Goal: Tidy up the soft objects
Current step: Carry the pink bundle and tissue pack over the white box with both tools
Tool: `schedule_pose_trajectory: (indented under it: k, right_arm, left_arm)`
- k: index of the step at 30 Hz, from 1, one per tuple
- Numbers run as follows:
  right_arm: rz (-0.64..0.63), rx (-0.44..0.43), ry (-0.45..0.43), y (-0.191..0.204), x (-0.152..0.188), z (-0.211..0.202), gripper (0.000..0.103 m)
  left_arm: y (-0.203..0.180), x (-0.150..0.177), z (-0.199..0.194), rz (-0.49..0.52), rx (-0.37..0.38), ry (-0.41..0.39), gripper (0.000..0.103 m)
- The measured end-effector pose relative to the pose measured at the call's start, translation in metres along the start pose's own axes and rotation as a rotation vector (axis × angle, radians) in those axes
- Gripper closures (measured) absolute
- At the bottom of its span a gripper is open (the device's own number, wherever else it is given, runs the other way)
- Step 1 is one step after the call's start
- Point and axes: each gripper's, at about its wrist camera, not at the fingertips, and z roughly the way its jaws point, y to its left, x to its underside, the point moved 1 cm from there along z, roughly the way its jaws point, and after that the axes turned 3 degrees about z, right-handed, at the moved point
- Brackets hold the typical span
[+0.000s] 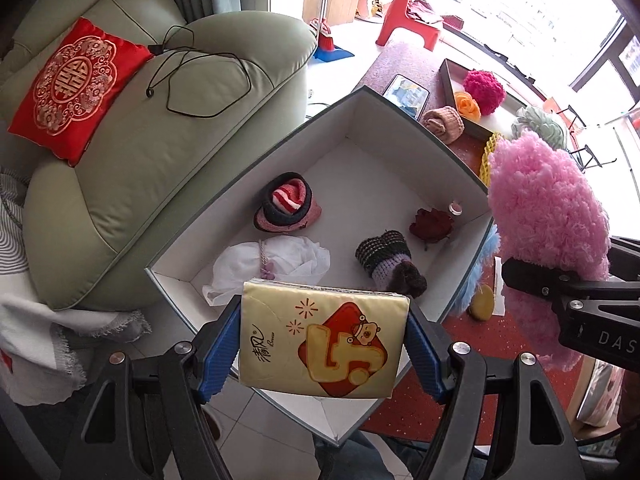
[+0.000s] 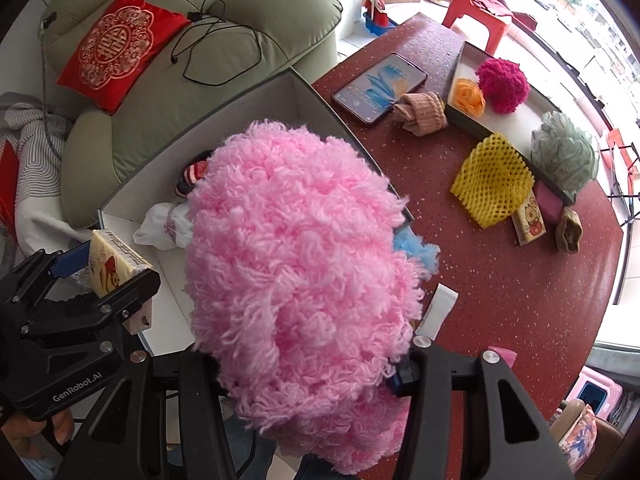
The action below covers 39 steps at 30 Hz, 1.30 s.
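Tissue pack (image 1: 324,342), yellow with a red emblem, sits clamped between the blue pads (image 1: 218,354) of the left gripper (image 1: 325,346), held over the near rim of the white box (image 1: 400,118). Inside the box lie a striped rolled sock (image 1: 289,208), a white cloth bundle (image 1: 272,262), a dark knitted sock (image 1: 390,260) and a dark red flower (image 1: 434,224); bare floor shows along its far wall and in the middle. Beside the box's right edge, the right gripper (image 2: 308,364) is clenched on a fluffy pink duster (image 2: 298,268), which overhangs that rim and hides much of the interior from its camera. Further right, the red table (image 2: 500,292) carries a yellow foam net (image 2: 490,180) and a phone (image 2: 380,88), well apart from the box.
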Motion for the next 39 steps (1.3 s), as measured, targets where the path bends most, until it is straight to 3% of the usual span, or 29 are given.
schedule_pose_trajectory:
  k: [9, 39]
  right_arm:
    - [-0.029, 0.003, 0.012, 0.022, -0.018, 0.012, 0.048]
    - [-0.036, 0.016, 0.049, 0.036, -0.05, 0.038, 0.048]
  left_arm:
    - [0.012, -0.005, 0.012, -0.029, -0.008, 0.015, 0.027]
    - [0.024, -0.008, 0.043, -0.053, -0.009, 0.076, 0.027]
